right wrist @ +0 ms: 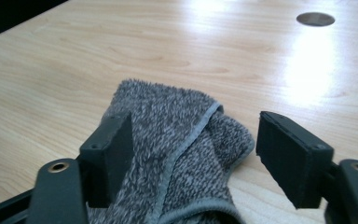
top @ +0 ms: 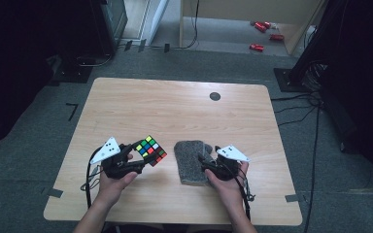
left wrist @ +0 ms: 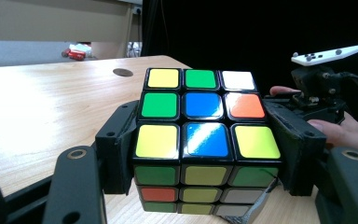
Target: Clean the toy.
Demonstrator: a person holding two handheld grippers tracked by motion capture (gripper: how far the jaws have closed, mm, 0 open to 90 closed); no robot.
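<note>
In the high view the cube (top: pixel 151 150) sits clamped in the left tool (top: pixel 135 156), tilted, one corner toward the bench's (top: pixel 175 104) far edge. Right of the cube the grey cloth (top: pixel 192 161) lies folded, long axis running near to far, under the right tool (top: pixel 208 160).

Left tool view: pads press both cube (left wrist: pixel 205 140) sides.

Right tool view: jaws released, straddling the cloth (right wrist: pixel 177 154); bare bench beyond.

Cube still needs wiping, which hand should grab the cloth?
Right. The right gripper is open with its jaws astride the grey cloth on the table, while the left gripper is clamped on the cube.
</note>
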